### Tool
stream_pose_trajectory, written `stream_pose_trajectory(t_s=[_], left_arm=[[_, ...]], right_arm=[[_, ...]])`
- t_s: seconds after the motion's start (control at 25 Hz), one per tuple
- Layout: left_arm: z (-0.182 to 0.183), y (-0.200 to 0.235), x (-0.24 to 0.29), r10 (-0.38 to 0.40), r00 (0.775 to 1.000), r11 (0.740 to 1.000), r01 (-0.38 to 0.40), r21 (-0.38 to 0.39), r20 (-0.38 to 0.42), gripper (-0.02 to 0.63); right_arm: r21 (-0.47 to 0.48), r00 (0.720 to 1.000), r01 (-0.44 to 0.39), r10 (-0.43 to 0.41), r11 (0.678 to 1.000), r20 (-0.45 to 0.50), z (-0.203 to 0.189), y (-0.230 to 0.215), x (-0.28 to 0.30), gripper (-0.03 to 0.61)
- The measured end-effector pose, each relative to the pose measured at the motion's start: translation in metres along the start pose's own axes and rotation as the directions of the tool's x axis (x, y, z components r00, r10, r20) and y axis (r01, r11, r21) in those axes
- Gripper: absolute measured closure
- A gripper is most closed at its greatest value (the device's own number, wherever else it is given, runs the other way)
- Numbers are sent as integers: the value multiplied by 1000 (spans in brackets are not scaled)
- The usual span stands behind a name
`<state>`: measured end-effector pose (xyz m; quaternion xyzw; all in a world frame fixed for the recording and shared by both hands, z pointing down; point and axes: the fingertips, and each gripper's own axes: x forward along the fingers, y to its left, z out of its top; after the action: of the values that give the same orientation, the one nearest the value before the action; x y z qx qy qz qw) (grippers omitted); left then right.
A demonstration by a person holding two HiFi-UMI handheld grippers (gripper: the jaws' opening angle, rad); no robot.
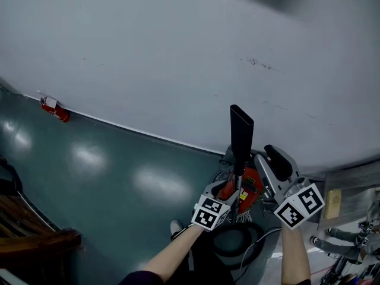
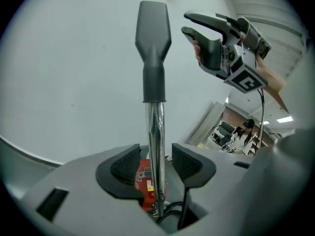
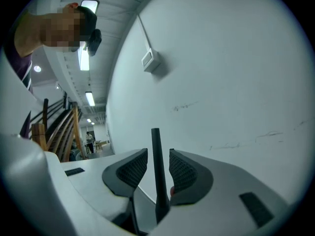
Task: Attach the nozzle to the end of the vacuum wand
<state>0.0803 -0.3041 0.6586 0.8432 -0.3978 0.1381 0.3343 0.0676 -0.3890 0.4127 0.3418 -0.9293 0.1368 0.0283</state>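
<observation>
A black flat nozzle (image 1: 241, 132) sits on top of the chrome vacuum wand (image 2: 156, 141), which rises from a red vacuum body (image 1: 249, 186). In the left gripper view the nozzle (image 2: 153, 43) joins the wand by a dark collar. My left gripper (image 2: 156, 161) straddles the wand low down, open, with a gap at each pad. My right gripper (image 3: 157, 163) is open too; the nozzle (image 3: 156, 171) shows edge-on between its jaws, apart from both pads. In the left gripper view the right gripper (image 2: 186, 24) hangs to the right of the nozzle's top.
A white wall (image 1: 178, 52) stands close behind the wand, above a green floor (image 1: 107, 171). A small red object (image 1: 54, 108) lies at the wall's base. A black hose coil (image 1: 237, 239) lies under the vacuum. Wooden stair rails (image 1: 29, 230) are at lower left.
</observation>
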Motion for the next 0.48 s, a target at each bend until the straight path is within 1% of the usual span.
stream_pose_trajectory(t_s=[0.12,0.24,0.32,0.48], left_arm=[[23,0,-26,13,999,999,-14,37,38,417],[56,-2,-57,25,995,998,-30,58,97,419],[79,-9,-80,20,990,998,-28,56,141,428],[123,-29,-126,9,974,997,-26,70,228,515]], right_arm=[[32,998,29,-30,999,49,6,6,-19,449],[77,996,52,-57,996,69,5,17,-33,452],[109,993,70,-79,992,84,5,27,-46,480],[170,986,91,-113,981,126,8,48,-68,527]])
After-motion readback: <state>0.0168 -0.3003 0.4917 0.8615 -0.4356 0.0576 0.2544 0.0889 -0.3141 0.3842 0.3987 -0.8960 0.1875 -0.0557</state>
